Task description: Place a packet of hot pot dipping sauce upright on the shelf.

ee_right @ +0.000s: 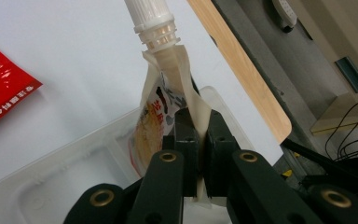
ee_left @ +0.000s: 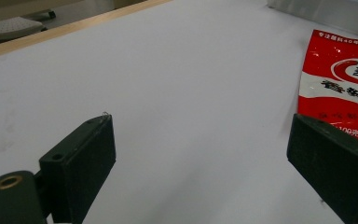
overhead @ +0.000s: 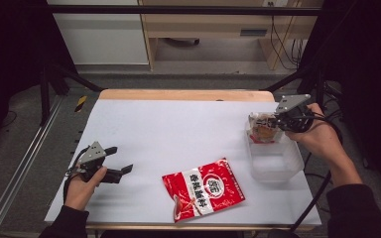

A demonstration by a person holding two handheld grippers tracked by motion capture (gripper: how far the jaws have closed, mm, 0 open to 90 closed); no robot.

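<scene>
right gripper (ee_right: 199,154) fingers clamped on spout pouch (ee_right: 168,100) over clear tray (overhead: 273,161), left gripper (ee_left: 205,168) fingers apart

Open table at left and centre, crowded at right

The white table (overhead: 178,129) lies bare from the left gripper (overhead: 121,171), jaws wide apart, across to the far edge. The red seasoning packet (overhead: 203,188) lies flat near the front edge, between the two sides. At right, the clear plastic container (overhead: 273,163) blocks the way, with the right gripper (overhead: 278,119) holding a spouted pouch (overhead: 264,128) over its far end.
</scene>
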